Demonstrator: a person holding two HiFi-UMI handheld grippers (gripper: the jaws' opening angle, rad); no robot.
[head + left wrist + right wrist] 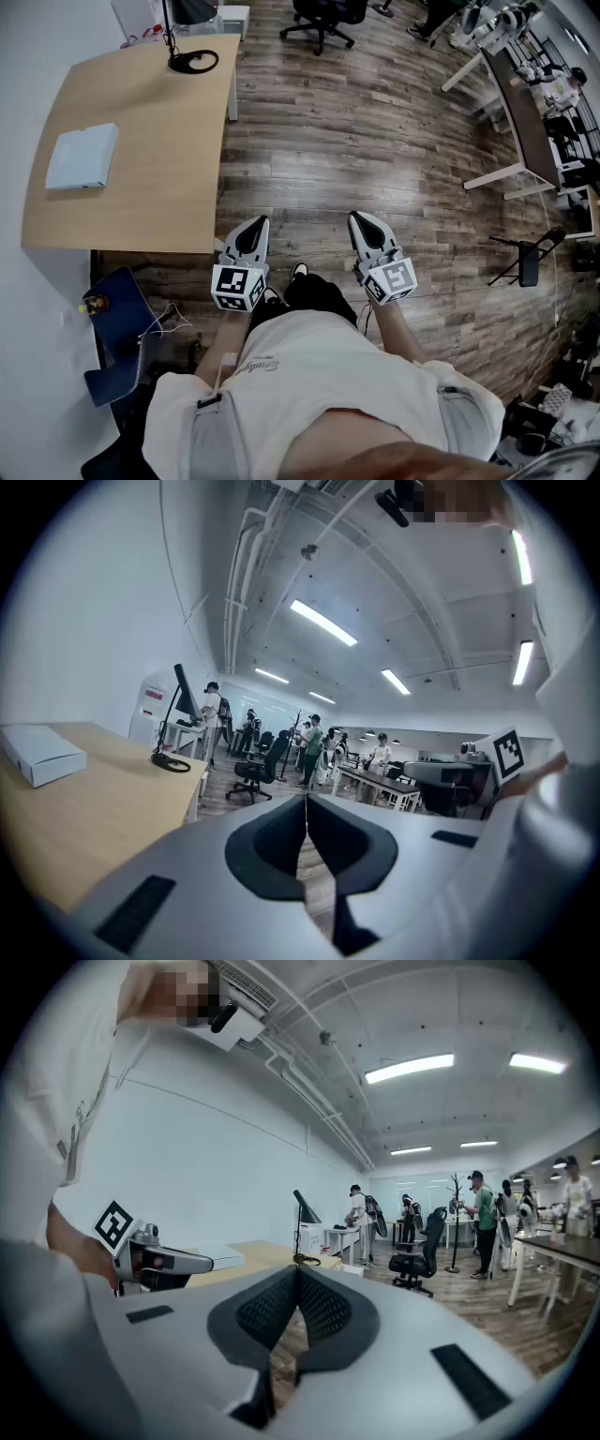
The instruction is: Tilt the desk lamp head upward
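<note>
Wooden desk [141, 159] is filling the upper left of the head view. It is carrying one black lamp [194, 62] at its far end, at the frame's top left, and one white box [82, 157] at the left edge. Two grippers are hanging at lower centre, well apart from the lamp. The left gripper [255, 223] and right gripper [362, 218] are both clenched on nothing, jaws pressed together. Each is showing one marker cube. Script on the shirt is showing too small to read.

Desk [141, 159]: showing smooth matt wood, left of the left gripper [253, 232].
Floor [375, 141]: gleaming as glossy dark wood planks.
</note>
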